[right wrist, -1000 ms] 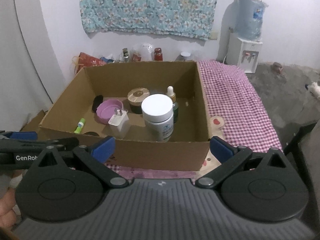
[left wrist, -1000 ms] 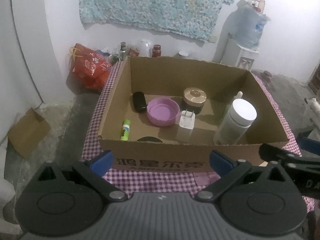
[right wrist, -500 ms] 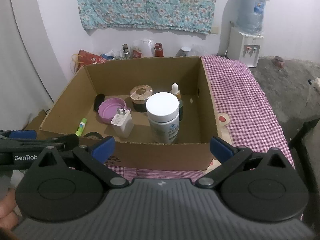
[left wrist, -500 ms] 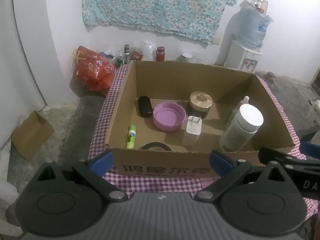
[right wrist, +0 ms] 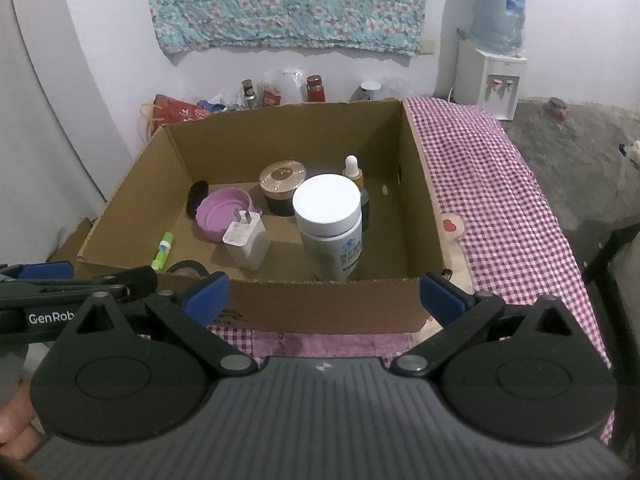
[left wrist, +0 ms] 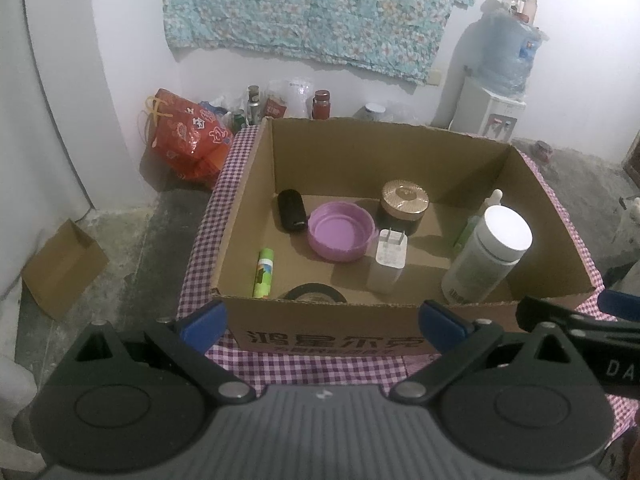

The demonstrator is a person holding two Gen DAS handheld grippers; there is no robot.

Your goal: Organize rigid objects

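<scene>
Cardboard box (left wrist: 400,184) sits on the checked cloth (right wrist: 500,184) with all visible items inside it. Left to right on the box floor, as seen from the left wrist view: green tube (left wrist: 263,267) lying flat by the left wall; black case (left wrist: 292,211) toward the rear; black tape roll (left wrist: 316,293) half hidden under the near wall; purple lid (left wrist: 342,231) open side up; white charger (left wrist: 389,261) standing prongs up, just in front of the lid; gold-topped jar (left wrist: 403,206) behind it; white-capped bottle (left wrist: 489,254) upright at the near right; dropper bottle (left wrist: 486,210) just behind that, largely hidden.

Left gripper (left wrist: 322,322) hangs outside the near wall, fingers spread wide and holding nothing. Right gripper (right wrist: 324,293) is likewise outside the near wall, fingers wide apart, empty.

Assessment: the step in hand appears to be an approach over the near wall to select an item; which item cannot be told. Recommendations: clear the wall edge before descending. For the white-capped bottle, close on the body below the cap; it is tall and likely to topple against the dropper bottle. The charger stands narrow and may tip toward the purple lid. The green tube, lying low beside the left wall, leaves little finger room on that side
</scene>
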